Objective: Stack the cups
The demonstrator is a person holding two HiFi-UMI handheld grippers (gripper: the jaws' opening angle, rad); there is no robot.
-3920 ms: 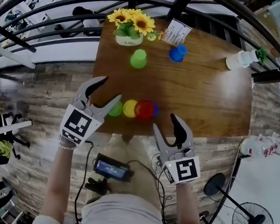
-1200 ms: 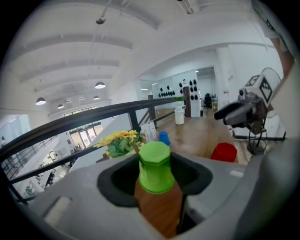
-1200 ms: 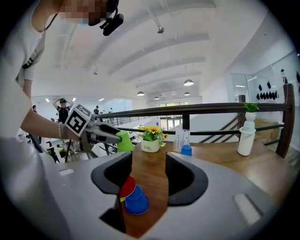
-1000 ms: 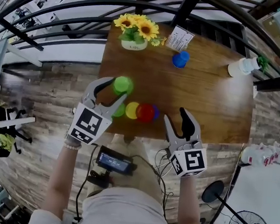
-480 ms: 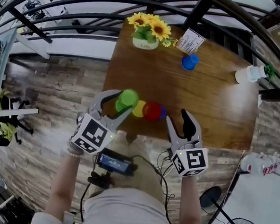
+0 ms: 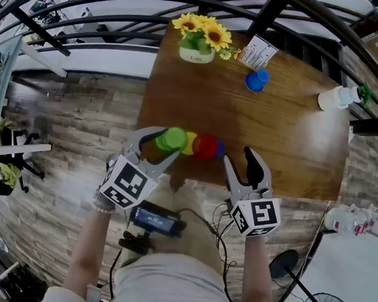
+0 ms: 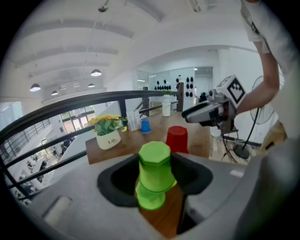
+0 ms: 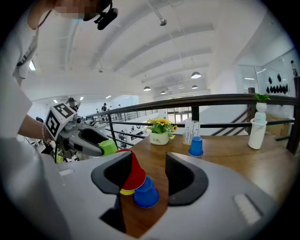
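Over the wooden table point(image 6: 273, 133), left gripper point(image 6: 160, 144) tilts down — jaws clamped on green cup point(image 6: 174, 138); right gripper point(image 6: 238, 158) — jaws apart.

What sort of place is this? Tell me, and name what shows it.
Probably a mezzanine or upper gallery in an office-like building. The wooden table stands against a black railing that overlooks a lower floor, with round ceiling lamps over a wide open hall.
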